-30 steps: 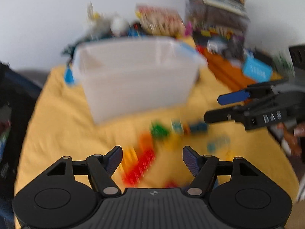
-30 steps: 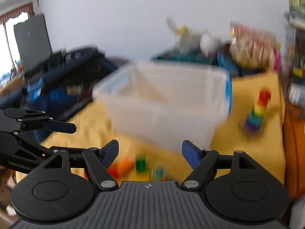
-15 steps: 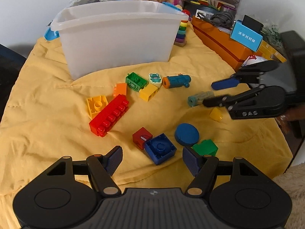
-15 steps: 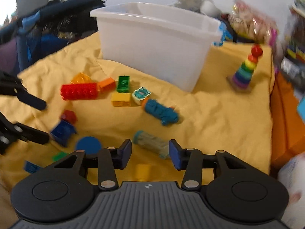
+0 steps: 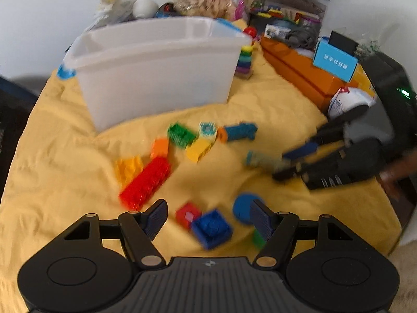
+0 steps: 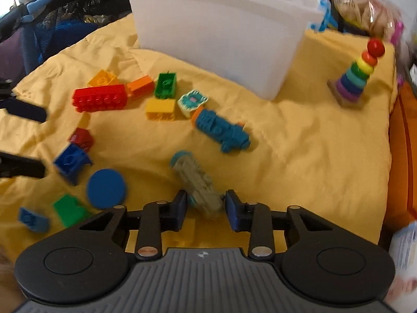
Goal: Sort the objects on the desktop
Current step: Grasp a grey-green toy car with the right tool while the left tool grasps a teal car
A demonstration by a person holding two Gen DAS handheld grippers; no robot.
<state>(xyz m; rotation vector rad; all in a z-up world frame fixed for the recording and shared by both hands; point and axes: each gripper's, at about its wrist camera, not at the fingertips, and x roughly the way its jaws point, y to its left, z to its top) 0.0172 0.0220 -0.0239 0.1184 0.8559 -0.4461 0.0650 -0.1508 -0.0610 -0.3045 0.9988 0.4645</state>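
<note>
The white plastic bin [image 6: 221,34] stands at the far side of the yellow cloth [image 6: 312,143], and everything else lies in front of it. Nearest its front wall sit a green block [image 6: 166,84], an orange block [image 6: 140,86] and a long red brick [image 6: 100,101], with a teal toy car [image 6: 221,130] a little further out. A rainbow ring stacker [image 6: 355,78] stands upright to the bin's right.

Well out from the bin, the right hand-held gripper [image 6: 206,206] is closing around the near end of a greyish cylinder toy with a teal cap [image 6: 194,177]; the toy lies between the pads, though blur hides whether they press on it yet.

The left hand-held gripper [image 5: 208,217] hangs wide open, further from the bin than the red brick, above a dark blue square block [image 5: 212,228] and a small red block [image 5: 187,215], gripping nothing. A blue disc [image 5: 243,207] lies just beside its right finger
</note>
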